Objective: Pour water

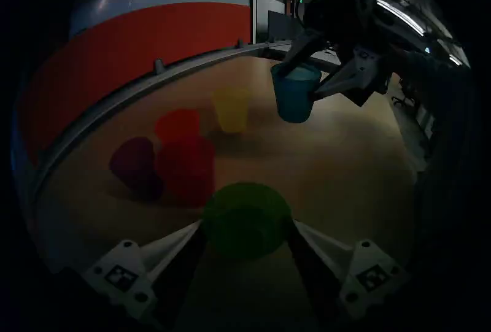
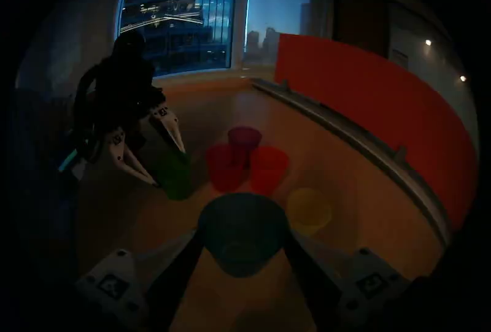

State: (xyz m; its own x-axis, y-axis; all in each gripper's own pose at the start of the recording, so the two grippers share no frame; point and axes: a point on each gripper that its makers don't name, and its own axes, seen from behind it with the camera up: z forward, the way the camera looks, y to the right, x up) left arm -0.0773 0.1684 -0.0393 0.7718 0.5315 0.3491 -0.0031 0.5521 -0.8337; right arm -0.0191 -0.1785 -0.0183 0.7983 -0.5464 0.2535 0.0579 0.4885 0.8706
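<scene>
The left gripper [image 1: 247,226] pinches a green cup [image 1: 247,206] between both fingers, rim up. Whether the cup rests on the wooden table [image 1: 344,166] or hangs just above it, I cannot tell. The right gripper [image 2: 243,239] likewise clamps a blue cup [image 2: 243,218], held upright. The dim light hides whether there is water inside. Between the two cups, a yellow cup [image 1: 231,110], two red cups [image 1: 187,169] and a purple cup [image 1: 135,166] stand close together. A red panel [image 1: 141,43] runs along the table's edge.

From my end the green cup [image 1: 247,221] and blue cup [image 2: 242,234] look like smooth matt plastic, and the surface [image 1: 350,166] reads as smooth wood with a faint sheen.
</scene>
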